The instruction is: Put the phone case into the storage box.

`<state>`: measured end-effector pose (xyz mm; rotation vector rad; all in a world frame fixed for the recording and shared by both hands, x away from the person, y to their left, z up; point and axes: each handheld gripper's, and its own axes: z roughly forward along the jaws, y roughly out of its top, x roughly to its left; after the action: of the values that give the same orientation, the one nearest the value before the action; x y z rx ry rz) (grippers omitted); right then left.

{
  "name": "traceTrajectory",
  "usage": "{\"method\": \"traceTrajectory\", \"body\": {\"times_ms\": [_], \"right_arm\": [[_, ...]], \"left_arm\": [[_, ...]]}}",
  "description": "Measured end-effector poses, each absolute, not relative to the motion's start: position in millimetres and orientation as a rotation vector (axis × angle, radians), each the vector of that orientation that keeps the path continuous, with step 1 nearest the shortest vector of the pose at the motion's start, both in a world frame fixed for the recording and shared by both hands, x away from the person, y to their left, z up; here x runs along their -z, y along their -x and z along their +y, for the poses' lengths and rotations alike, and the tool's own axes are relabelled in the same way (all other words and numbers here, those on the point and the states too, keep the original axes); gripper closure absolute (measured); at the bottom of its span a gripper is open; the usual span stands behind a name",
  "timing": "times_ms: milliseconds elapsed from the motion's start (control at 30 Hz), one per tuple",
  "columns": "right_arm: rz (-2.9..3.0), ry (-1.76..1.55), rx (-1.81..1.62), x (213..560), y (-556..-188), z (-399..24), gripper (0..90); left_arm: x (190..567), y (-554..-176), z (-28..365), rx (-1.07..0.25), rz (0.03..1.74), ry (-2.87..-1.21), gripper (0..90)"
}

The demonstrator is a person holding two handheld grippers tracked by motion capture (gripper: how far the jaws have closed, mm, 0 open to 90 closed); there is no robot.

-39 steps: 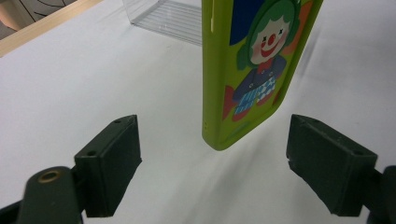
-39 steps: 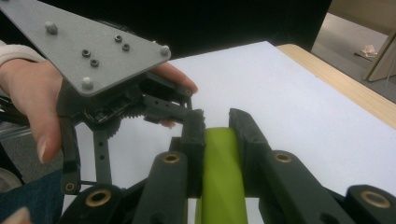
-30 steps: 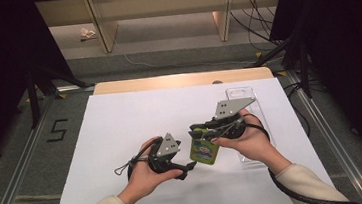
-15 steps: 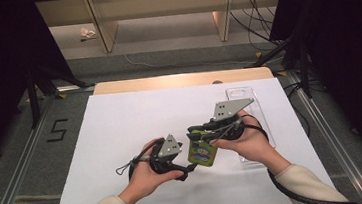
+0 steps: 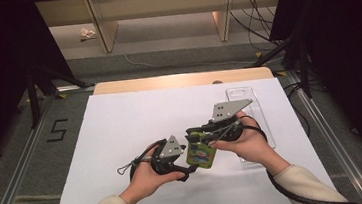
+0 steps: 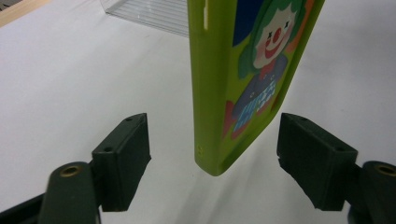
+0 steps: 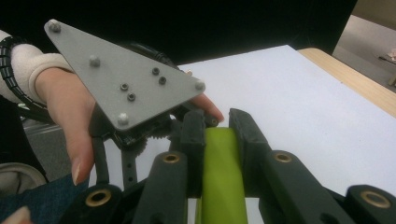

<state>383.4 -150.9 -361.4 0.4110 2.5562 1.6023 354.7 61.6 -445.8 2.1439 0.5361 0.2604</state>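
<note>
A lime-green phone case (image 5: 201, 153) with a clown picture hangs upright over the white table, and my right gripper (image 5: 195, 135) is shut on its upper end. In the right gripper view the two pads (image 7: 194, 135) squeeze the case's green edge (image 7: 219, 182). My left gripper (image 5: 189, 170) sits just left of it, with the case's lower end (image 6: 243, 79) between its jaws. Its pads (image 6: 123, 156) stand apart from the case on both sides. The left gripper (image 6: 215, 149) has just been closing its jaws and is still open.
A clear plastic tray (image 5: 261, 119) lies on the table behind the right hand, and shows as a clear ribbed tray (image 6: 144, 14) beyond the case. The white table top (image 5: 121, 133) ends in a wooden strip at the back. Cables trail from both grippers.
</note>
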Motion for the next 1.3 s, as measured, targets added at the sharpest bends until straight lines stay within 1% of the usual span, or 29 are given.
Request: {"method": "traceTrajectory", "body": {"times_ms": [133,567,700,733,833,867,933,1067,1133,1300], "right_arm": [[2.557,-0.411,-1.603,361.6,-383.5,-150.8,77.5],[2.567,-0.416,-1.620,363.4,-383.1,-149.0,77.5],[2.564,-0.416,-1.626,363.0,-383.1,-149.4,77.6],[2.564,-0.416,-1.626,363.0,-383.1,-149.4,77.6],[2.559,-0.420,-1.631,362.6,-383.3,-149.7,77.6],[2.556,-0.424,-1.633,362.7,-383.5,-149.8,77.6],[2.556,-0.427,-1.636,362.8,-383.6,-149.9,77.6],[2.555,-0.430,-1.646,361.9,-383.7,-150.7,77.5],[2.551,-0.429,-1.650,361.7,-383.6,-150.7,77.5],[2.547,-0.431,-1.667,361.1,-383.3,-150.7,77.5]], "left_arm": [[447.0,-355.2,61.6,-0.266,0.532,-2.153,28.8],[447.1,-355.4,60.3,-0.223,0.504,-2.142,41.4],[446.6,-356.0,61.1,-0.204,0.499,-2.130,49.0],[446.3,-356.2,61.2,-0.202,0.497,-2.127,49.0],[445.6,-356.2,61.5,-0.194,0.493,-2.120,53.9],[445.5,-356.2,61.5,-0.194,0.489,-2.116,57.3],[445.1,-356.1,61.7,-0.193,0.483,-2.117,58.2],[443.4,-356.7,64.0,-0.199,0.471,-2.112,65.7],[442.9,-357.0,64.6,-0.195,0.469,-2.111,66.7],[441.5,-357.0,65.9,-0.198,0.467,-2.113,72.5]]}}
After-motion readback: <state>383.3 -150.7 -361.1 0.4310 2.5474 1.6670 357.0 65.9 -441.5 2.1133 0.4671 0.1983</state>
